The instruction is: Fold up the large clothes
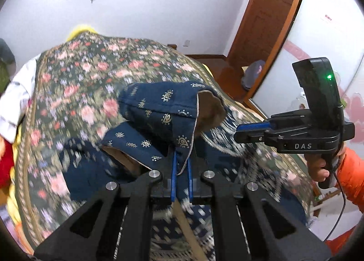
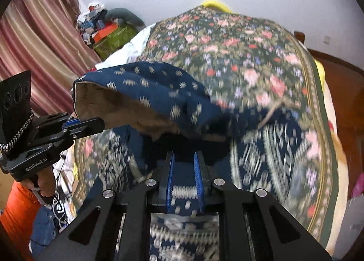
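A navy garment (image 1: 159,106) with a cream paisley print and tan lining is lifted over the bed. My left gripper (image 1: 182,164) is shut on its hemmed edge, which hangs between the blue pads. In the right wrist view the same garment (image 2: 147,88) arches up from my right gripper (image 2: 184,162), which is shut on a fold of it. Each view shows the other gripper from the side, held by a hand in an orange sleeve: the right gripper (image 1: 241,133) at the right, the left gripper (image 2: 97,124) at the cloth's tan edge. Lower parts of the garment lie blurred on the bed.
A floral bedspread (image 2: 250,56) covers the bed, with white cloth (image 1: 18,97) at its far side. A wooden door (image 1: 268,10) and a pale wardrobe panel (image 1: 318,33) stand to the right. A striped curtain (image 2: 34,33) and a pile of things (image 2: 109,31) are at the left.
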